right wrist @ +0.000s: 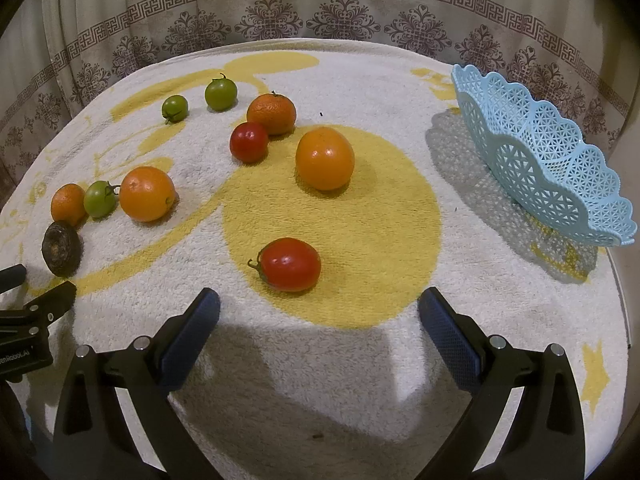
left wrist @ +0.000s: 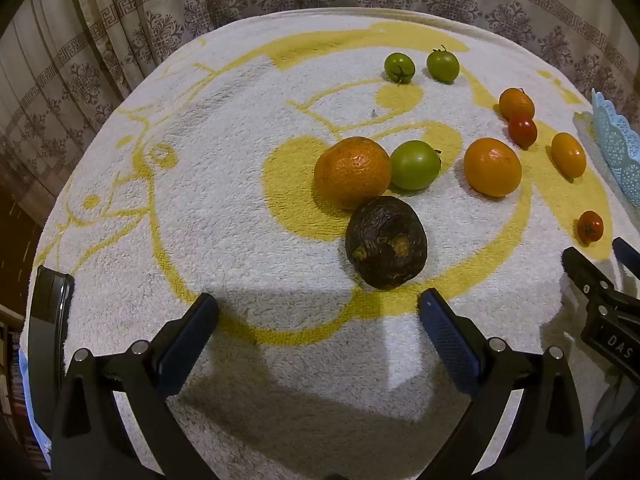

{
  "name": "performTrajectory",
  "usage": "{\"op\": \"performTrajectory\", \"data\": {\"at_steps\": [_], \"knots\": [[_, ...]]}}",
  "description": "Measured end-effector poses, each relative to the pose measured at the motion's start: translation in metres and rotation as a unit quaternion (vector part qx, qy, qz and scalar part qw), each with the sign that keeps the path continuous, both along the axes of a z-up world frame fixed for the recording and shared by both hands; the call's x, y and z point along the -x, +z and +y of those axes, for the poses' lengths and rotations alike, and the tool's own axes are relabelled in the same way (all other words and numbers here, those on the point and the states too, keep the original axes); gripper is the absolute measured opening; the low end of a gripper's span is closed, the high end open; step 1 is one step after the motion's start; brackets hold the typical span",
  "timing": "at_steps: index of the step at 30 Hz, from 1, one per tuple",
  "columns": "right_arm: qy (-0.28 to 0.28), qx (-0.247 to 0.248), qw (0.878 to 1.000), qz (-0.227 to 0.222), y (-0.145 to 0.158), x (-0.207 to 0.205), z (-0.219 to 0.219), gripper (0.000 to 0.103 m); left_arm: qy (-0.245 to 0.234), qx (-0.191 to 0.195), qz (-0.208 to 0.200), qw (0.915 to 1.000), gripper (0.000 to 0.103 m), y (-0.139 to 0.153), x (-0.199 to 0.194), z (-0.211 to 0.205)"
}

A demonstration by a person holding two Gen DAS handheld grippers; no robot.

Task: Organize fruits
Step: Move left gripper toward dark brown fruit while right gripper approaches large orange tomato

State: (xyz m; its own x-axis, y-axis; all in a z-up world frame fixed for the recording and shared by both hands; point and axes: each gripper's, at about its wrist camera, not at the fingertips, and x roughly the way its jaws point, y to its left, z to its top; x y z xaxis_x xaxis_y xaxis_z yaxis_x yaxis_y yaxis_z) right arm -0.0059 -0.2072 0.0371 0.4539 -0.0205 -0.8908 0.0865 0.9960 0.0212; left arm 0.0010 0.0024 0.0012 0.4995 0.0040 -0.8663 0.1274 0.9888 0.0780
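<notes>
Just above the right gripper [right wrist: 319, 304], low in the middle of the right wrist view, lies the nearest fruit: a glossy red oval tomato with a green stalk [right wrist: 289, 264]. It sits on a yellow disc printed on the white fluffy towel [right wrist: 360, 92] that covers the table. Both jaws of this gripper stand wide apart with nothing between them. The tomato is smooth and rounded, so a grip that closes off-centre could squirt it sideways, and on the soft pile it may roll toward the near edge.

Higher in that view rest a large smooth orange fruit [right wrist: 325, 158], a smaller round red tomato [right wrist: 249, 142] touching a dimpled orange mandarin [right wrist: 271, 114], and two small green tomatoes [right wrist: 198, 99] at upper left. Taking the red one could nudge the mandarin it leans against.

At the right edge stands the pale blue perforated plastic basket with a scalloped rim [right wrist: 540, 152], empty as far as I can see and probably the goal. It looks light and sits close to the table's right edge. A fruit dropped on its rim might tip or shove it.

Below centre in the left wrist view, the left gripper [left wrist: 319, 308] is equally spread and empty, just under a wrinkled dark brown fruit [left wrist: 386, 242]. That fruit touches a big rough-skinned orange [left wrist: 353, 172], which touches a green tomato [left wrist: 415, 165]. Lifting one may set the others rolling. Both grippers are close, so crossing paths risks a knock.
</notes>
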Motion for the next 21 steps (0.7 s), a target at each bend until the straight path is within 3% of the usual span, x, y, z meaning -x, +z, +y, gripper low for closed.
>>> {"op": "performTrajectory", "data": {"at_steps": [21], "knots": [[-0.002, 0.001, 1.000, 0.009, 0.0024, -0.0023, 0.0001, 0.101, 0.000, 0.000, 0.002, 1.0000, 0.098, -0.0005, 0.0001, -0.0011]]}}
